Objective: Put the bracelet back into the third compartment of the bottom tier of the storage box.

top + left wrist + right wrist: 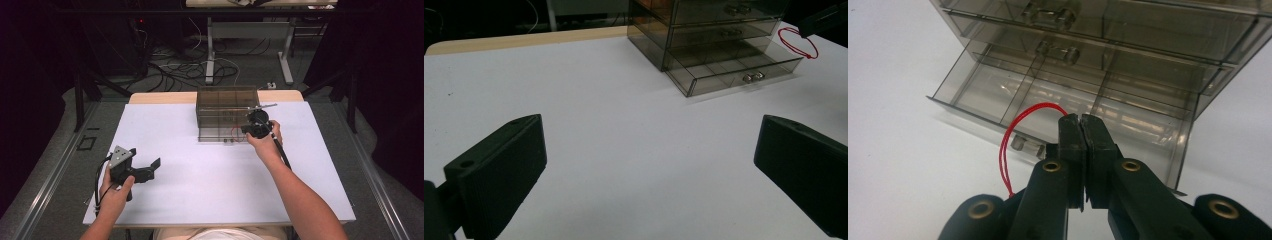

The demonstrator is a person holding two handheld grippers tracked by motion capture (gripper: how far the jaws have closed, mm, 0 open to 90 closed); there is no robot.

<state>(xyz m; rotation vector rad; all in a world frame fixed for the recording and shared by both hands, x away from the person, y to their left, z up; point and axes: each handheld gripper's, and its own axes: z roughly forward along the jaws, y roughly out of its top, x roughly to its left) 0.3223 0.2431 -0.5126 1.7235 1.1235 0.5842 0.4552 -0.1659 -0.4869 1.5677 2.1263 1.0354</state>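
Right now my right gripper (1081, 122) has its jaws pressed together on a thin red loop (1015, 142), a string or rubber band; I cannot tell which. The loop arcs out from the jaw tips to their left in the right gripper view and hangs down beside them. Just beyond and below the tips lies the bottom drawer (998, 92) of a smoky clear plastic drawer unit (1158, 35), pulled out, with dividers splitting it into compartments. Its small clear knob (1028, 146) sits just beside the hanging loop. The two drawers above it are pushed in, each with its own clear knob.

From the high view, my right hand (265, 142) holds that gripper (248, 129) at the right front corner of the drawer unit (225, 107), over the open drawer.

My left gripper (152, 167) rests well apart from all this, near the left front of the white tabletop (210, 185), held by my left hand (115, 192). Its jaws stand wide apart with nothing between them. Looking along them in the left gripper view, bare white surface (624, 150) lies ahead, and farther off to the right are the drawer unit (704, 30), its open drawer (734, 67) and the red loop (798, 42) hanging from the other gripper's tip (824, 20).
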